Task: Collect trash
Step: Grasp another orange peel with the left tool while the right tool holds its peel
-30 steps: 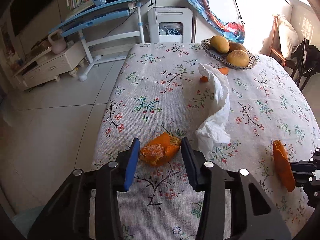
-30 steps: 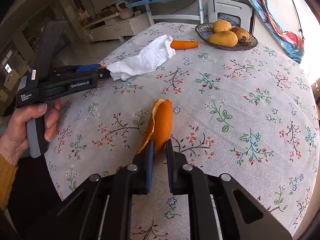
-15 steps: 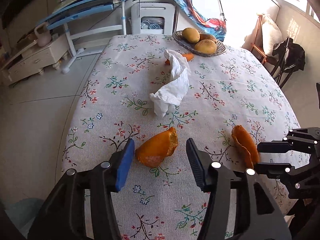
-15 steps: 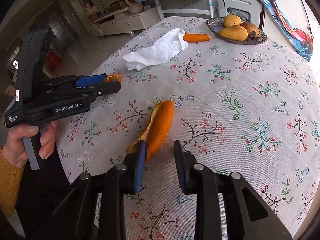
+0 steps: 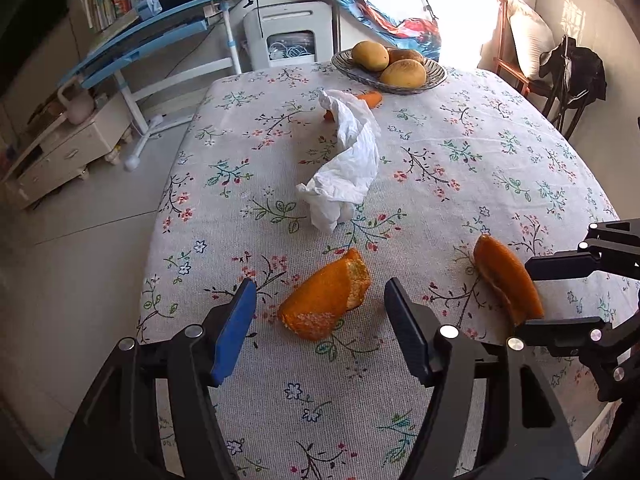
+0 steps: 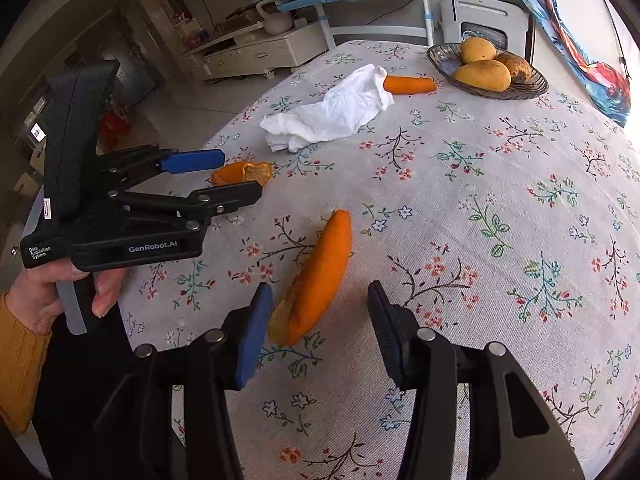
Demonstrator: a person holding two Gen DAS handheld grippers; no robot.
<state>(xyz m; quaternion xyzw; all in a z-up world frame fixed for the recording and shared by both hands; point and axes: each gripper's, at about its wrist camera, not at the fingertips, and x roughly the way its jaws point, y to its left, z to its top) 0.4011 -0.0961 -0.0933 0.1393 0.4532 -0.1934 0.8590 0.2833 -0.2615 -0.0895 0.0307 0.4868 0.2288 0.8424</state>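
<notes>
Landmark: the crumpled white tissue point(image 5: 348, 164) at mid-bench, on the floral cloth of the bench point(image 5: 500, 152).

Item 1. Left gripper point(image 5: 320, 320). Fingers standing apart and opening wider. The chunky orange peel point(image 5: 326, 300) lies on the cloth between them, just near-side of the tissue; neither pad touches it. Nothing held.

Item 2. Right gripper point(image 6: 316, 320). Fingers likewise apart and opening. The long curved peel point(image 6: 316, 276) lies between them, nearer the blue pad and leaning towards it; whether it touches that pad cannot be told. It sits near-side and to the right of the tissue. Nothing held.

Item 3. Carrot piece point(image 6: 408, 85), touching the far end of the tissue and partly tucked under it.

Handling note (judgement). Both peels are thin, curled and light, and no bin shows in either view. To take either up cleanly, bring the fingers down astride the peel's thickest part, pads square to its sides, and close slowly so the curl is pinched rather than flicked away. The long peel wants centring between the pads first. The tissue will crush under any grip; take it by its bunched near end.

Item 4. Woven bowl point(image 5: 344, 65), beyond the tissue at the far edge. Contents: three mangoes point(image 5: 402, 73), heaped together, yellow to brown. Probably fruit to keep, not trash.
</notes>
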